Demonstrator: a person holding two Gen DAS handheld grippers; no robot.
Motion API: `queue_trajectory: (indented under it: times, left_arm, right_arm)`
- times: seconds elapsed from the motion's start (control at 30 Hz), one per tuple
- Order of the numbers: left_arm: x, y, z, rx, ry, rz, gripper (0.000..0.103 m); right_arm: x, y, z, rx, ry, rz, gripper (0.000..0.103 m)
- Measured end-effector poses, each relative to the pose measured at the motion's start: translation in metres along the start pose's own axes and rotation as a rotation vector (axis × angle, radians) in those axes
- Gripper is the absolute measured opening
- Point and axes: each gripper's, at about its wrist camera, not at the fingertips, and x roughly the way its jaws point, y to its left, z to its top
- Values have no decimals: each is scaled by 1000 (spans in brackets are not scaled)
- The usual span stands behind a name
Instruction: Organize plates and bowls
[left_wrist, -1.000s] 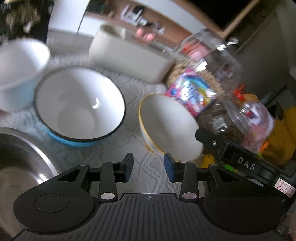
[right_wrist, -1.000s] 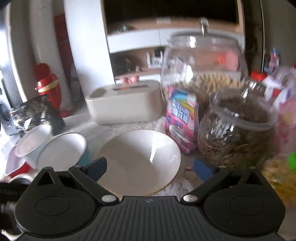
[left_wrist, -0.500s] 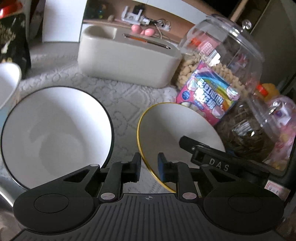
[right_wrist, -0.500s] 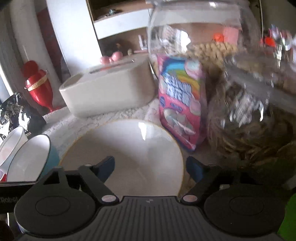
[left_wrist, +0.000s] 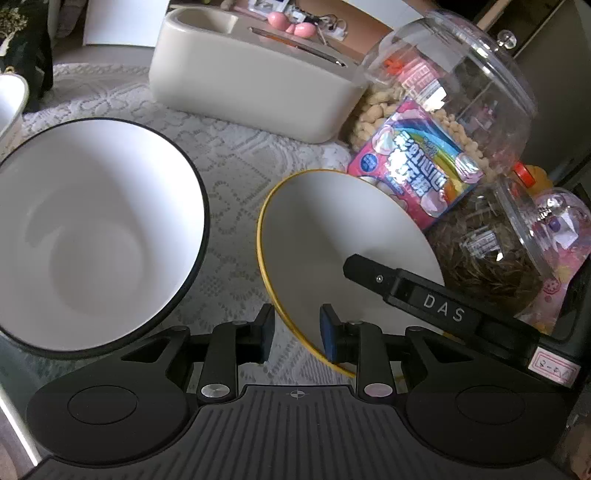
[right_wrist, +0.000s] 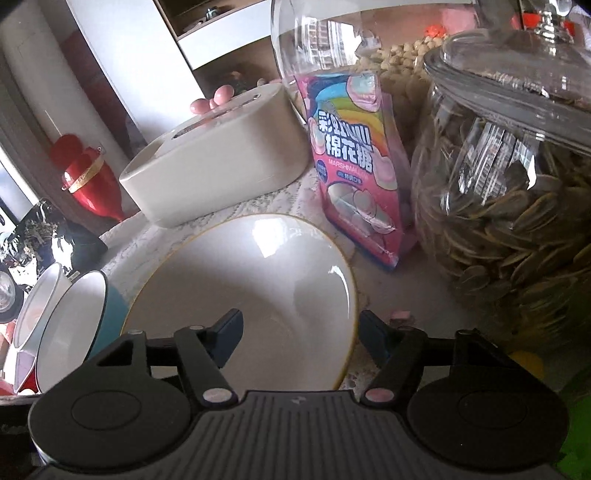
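Marshmallow bag (right_wrist: 356, 166) leans between tissue box (right_wrist: 218, 162) and seed jar (right_wrist: 517, 206).

The bowl with the yellow rim (left_wrist: 332, 236) is white inside and wide. It sits on the white lace cloth, close to a pink sweets bag. Its near edge sits between two blue pads with a gap on each side. Its far right edge sits between two other pads, seen from the other camera (right_wrist: 258, 280). Just to its left is the bowl with the black rim (left_wrist: 99, 229). That one is white inside and blue outside, deeper, and stands upright with nothing in it. The two bowls are near but do not touch. At the far left edge is part of another white bowl (left_wrist: 11, 107).
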Motion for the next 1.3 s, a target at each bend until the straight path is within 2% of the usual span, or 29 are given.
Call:
queue_trajectory:
  times: [0.2,0.3,0.47,0.73,1.0,1.3]
  left_arm:
    - [12,-6,0,34,15,17,27]
    - [11,-8,-2,60,16,18,29]
    - [2,-2,-11,67,31,-4,32]
    - [-31,21,-43,55,56,-20,35]
    - [-65,42,-74,73,90,-44,35]
    - [-74,45,-85,81,87,-45,33]
  right_arm:
    - [10,0,3,3,14,-3,60]
    - [9,2,2,-2,29,35,57]
    - [1,13,-8,-41,39,15,58]
    - [-30,37,-39,-126,55,55,58]
    - [-60,39,-78,-94,137,133,58]
    - [-71,47,-96,-99,139,106,59]
